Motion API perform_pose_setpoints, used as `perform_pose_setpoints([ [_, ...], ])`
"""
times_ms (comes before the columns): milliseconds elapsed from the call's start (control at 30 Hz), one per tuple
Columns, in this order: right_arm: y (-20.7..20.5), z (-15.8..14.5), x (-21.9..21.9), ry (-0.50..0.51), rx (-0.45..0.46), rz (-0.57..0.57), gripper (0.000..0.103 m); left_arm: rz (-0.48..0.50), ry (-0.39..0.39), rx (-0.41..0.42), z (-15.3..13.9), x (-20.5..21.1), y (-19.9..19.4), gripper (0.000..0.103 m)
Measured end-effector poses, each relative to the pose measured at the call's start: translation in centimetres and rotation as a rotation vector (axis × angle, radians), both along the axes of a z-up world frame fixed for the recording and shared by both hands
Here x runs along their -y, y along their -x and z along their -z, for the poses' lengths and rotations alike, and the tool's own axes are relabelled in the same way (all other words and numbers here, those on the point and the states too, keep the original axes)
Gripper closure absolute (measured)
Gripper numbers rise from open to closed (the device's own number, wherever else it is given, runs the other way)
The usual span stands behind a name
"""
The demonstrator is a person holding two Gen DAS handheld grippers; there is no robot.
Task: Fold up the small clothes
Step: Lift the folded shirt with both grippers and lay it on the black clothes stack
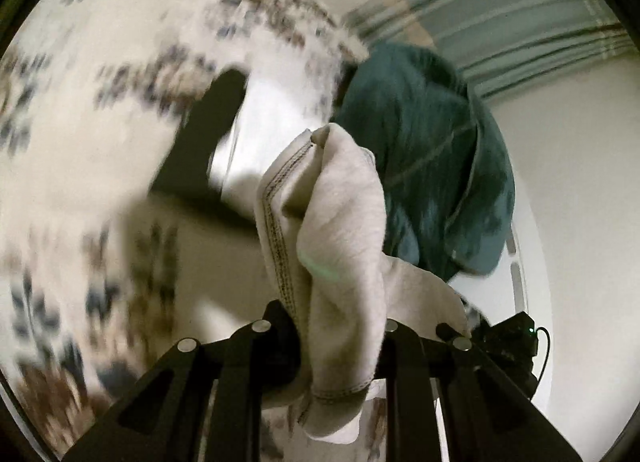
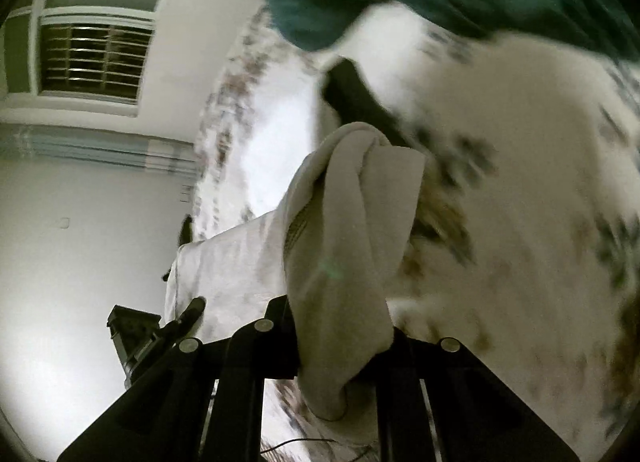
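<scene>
Both grippers pinch the same cream garment (image 1: 340, 230). The left gripper (image 1: 340, 358) has its jaws pressed onto a bunched, stitched hem, and the right gripper (image 2: 340, 346) clamps a second bunched edge (image 2: 352, 222). The cloth rises straight ahead of each gripper, held well above the patterned bedspread (image 1: 80, 142), its span probably running gripper to gripper. A teal garment (image 1: 432, 150) lies just beyond the cream one. Only the right view shows a barred window (image 2: 92, 58); only the left shows a striped curtain (image 1: 520, 14).
</scene>
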State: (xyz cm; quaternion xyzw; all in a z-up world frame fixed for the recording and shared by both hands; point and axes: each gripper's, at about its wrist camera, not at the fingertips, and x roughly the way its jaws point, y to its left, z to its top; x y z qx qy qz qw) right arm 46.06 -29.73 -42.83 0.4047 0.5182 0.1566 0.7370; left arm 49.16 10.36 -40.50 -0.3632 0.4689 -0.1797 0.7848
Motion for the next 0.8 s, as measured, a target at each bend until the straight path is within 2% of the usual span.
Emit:
perform_pose_setpoints([
  [133, -9.0, -0.6, -2.5, 0.011, 0.049, -0.022, 0.089, -0.030, -0.029, 0.035, 0.0, -2.2, -7.0, 0.087],
  [267, -17.0, 1.2, -4.7, 0.069, 0.050, -0.032, 0.089, -0.033, -0.097, -0.012, 2.7, -4.1, -13.9, 0.085],
  [400, -21.8, 3.4, -5.8, 0.143, 0.018, -0.051, 0.089, 0.021, -0.192, -0.084, 6.0, -4.0, -17.7, 0.082],
  [467, -23.2, 4.7, -5.7, 0.186, -0.018, -0.061, 0.089, 0.037, -0.245, -0.110, 6.9, -3.8, -18.1, 0.080],
  [533, -23.8, 5.3, -5.6, 0.247, -0.033, -0.078, 0.086, 0.023, -0.269, -0.131, 7.6, -4.1, -17.9, 0.073],
  [567, -24.0, 5.3, -5.9, 0.305, -0.037, -0.091, 0.083, 0.013, -0.283, -0.126, 7.5, -4.1, -17.7, 0.063],
  [600, -24.2, 5.3, -6.1, 0.361, -0.047, -0.102, 0.078, 0.001, -0.319, -0.120, 7.3, -4.1, -17.6, 0.037],
  [667, -24.0, 5.0, -6.9, 0.479, -0.045, -0.119, 0.052, -0.022, -0.437, -0.103, 6.7, -3.7, -17.1, 0.009],
  [700, -23.7, 4.6, -7.4, 0.561, -0.040, -0.127, 0.044, -0.031, -0.493, -0.092, 6.3, -3.4, -16.9, 0.008],
  [733, -23.1, 4.2, -8.1, 0.648, -0.036, -0.141, 0.031, -0.033, -0.553, -0.085, 6.1, -2.9, -16.7, 0.008],
  [800, -22.3, 3.7, -9.5, 0.772, -0.032, -0.160, 0.019, -0.036, -0.674, -0.085, 5.8, -1.6, -16.3, 0.001],
])
